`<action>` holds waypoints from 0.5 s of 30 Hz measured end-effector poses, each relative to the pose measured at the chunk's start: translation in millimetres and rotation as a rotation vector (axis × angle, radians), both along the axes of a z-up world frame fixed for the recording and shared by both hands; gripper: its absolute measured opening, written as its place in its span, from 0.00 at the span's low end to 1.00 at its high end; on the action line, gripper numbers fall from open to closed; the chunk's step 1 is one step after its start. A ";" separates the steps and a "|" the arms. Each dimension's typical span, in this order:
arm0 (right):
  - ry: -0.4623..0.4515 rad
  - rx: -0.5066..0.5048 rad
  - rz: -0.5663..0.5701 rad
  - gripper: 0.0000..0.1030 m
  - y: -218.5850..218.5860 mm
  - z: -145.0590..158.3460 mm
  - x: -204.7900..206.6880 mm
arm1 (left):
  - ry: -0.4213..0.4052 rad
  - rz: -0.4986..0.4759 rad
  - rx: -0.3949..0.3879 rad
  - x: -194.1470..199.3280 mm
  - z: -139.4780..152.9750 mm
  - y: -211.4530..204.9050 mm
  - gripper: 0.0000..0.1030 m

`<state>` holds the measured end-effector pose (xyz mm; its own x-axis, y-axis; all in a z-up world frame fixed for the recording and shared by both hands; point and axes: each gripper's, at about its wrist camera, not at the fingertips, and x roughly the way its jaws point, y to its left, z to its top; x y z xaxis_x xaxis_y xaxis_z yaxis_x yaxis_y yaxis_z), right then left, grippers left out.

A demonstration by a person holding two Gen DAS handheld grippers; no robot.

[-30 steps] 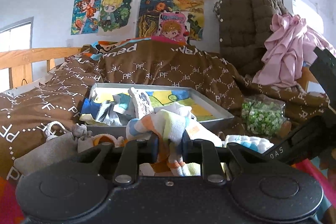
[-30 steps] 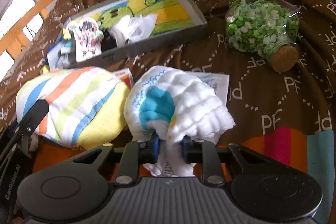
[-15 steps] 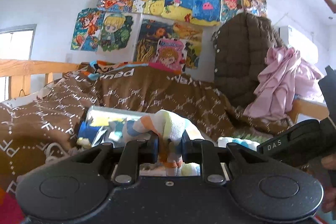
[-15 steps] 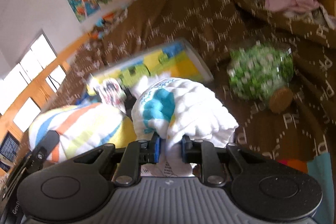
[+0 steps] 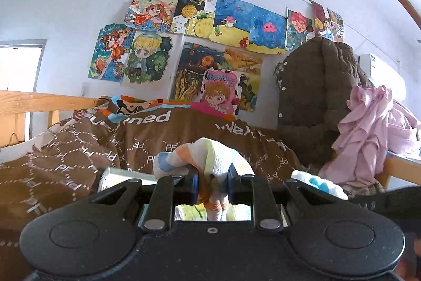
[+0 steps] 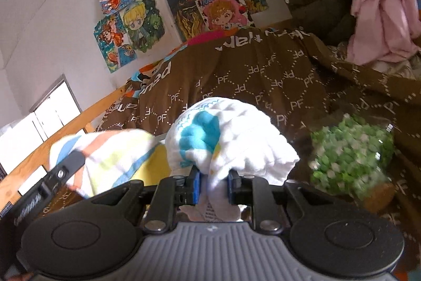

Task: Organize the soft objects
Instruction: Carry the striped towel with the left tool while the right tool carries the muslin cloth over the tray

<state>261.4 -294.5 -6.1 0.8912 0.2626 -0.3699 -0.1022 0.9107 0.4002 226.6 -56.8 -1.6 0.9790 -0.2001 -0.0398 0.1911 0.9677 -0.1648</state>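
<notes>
- Lifting both cloths: over the last second each camera's view has swung up from the bedding toward the poster wall (image 5: 200, 44).
- Left gripper (image 5: 212, 185) is clenched on a striped cloth (image 5: 208, 157), now held above the brown quilt (image 5: 79, 157).
- Right gripper (image 6: 213, 182) is clenched on a white cloth with a blue patch (image 6: 231, 138), beside the striped one.
- Grey tray (image 5: 113, 174) has dropped almost out of view; a jar of green beads (image 6: 352, 152) lies on the quilt.
- Judgement: both soft items are picked up, not yet put away.
</notes>
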 end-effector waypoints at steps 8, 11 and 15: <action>-0.010 -0.071 0.012 0.22 31.5 -15.9 39.7 | -0.008 0.018 0.067 37.7 -15.6 -0.2 0.21; -0.026 -0.115 0.028 0.22 43.5 -16.9 49.5 | 0.002 0.024 0.051 50.5 -18.4 2.4 0.21; -0.036 -0.143 0.042 0.22 54.3 -20.1 56.8 | 0.001 0.020 0.059 63.3 -22.4 3.3 0.21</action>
<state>318.2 -240.2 -26.2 0.8939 0.2465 -0.3743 -0.1530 0.9528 0.2621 290.0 -53.4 -24.1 0.9827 -0.1778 -0.0521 0.1715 0.9793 -0.1080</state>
